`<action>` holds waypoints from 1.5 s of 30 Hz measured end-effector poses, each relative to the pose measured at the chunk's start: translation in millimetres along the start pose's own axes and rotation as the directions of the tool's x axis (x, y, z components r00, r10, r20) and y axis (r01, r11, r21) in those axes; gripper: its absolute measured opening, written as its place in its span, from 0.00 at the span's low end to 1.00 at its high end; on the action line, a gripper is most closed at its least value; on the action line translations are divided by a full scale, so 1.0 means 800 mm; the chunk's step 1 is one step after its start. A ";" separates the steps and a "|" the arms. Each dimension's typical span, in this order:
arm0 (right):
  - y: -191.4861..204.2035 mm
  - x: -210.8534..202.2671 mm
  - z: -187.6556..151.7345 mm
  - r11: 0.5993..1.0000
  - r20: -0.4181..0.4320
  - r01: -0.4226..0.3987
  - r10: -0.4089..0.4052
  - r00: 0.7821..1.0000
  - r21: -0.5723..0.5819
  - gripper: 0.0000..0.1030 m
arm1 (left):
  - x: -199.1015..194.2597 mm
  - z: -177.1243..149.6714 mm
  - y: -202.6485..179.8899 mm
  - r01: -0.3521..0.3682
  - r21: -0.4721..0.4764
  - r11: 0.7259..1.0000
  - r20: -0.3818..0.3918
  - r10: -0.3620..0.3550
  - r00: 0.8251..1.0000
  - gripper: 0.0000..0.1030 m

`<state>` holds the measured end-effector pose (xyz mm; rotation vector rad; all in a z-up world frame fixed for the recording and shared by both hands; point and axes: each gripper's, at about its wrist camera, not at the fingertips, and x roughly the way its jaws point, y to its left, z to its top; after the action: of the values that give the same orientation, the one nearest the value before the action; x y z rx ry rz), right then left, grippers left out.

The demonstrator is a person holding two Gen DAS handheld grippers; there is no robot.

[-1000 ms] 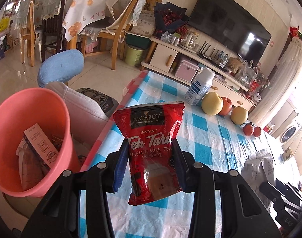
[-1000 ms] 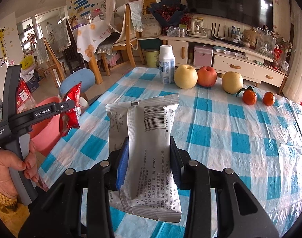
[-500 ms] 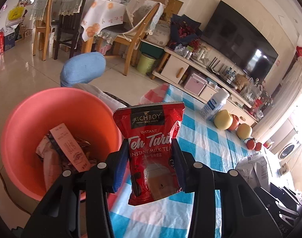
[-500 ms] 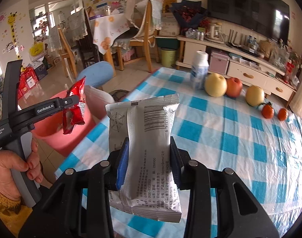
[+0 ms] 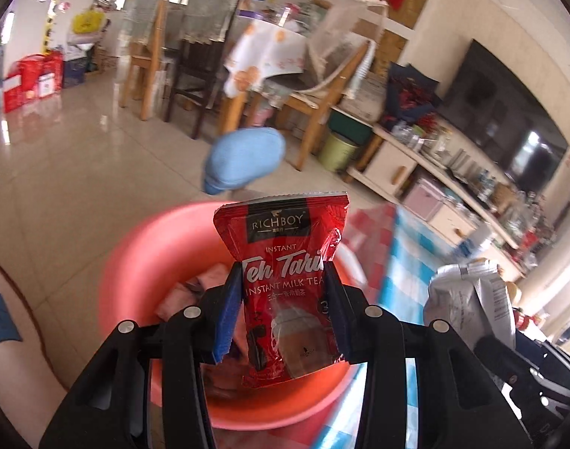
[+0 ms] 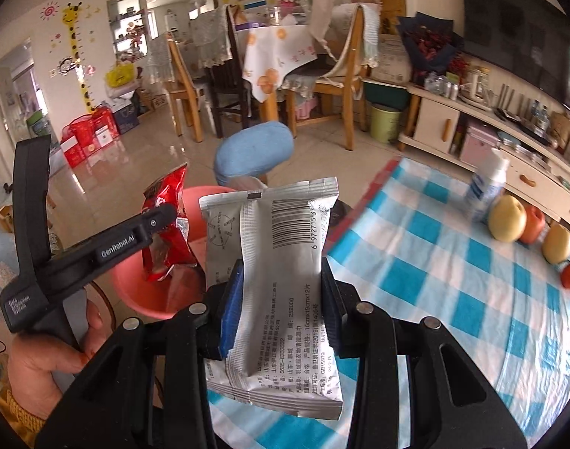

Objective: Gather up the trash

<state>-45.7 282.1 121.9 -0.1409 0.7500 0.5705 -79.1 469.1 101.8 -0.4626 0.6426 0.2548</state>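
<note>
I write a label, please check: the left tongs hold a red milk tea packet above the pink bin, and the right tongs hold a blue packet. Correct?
One mistake: the packet in the right tongs is silver-grey, not blue, as the right wrist view shows. The rest is correct.

L gripper (image 5: 283,310) angled down, jaws clamped. R gripper (image 6: 279,299) same, also clamped. L hand (image 6: 41,359) wraps its handle.

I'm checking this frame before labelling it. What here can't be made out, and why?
- Bin contents, left wrist view: blurred, and the red packet in the left gripper covers the middle of the pink bin.
- Silver packet front, right wrist view: turned away in the right gripper.
- Bottle label: motion blur.
</note>
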 end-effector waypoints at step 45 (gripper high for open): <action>-0.105 0.028 -0.022 0.994 0.025 0.097 -0.098 0.995 0.040 0.82 | 0.014 0.016 -0.046 -0.206 0.120 0.971 0.093 0.196 0.976 0.92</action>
<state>2.1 215.8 87.2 -0.1326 0.7237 0.4639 -50.6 444.4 116.2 -0.2614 0.6234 0.4198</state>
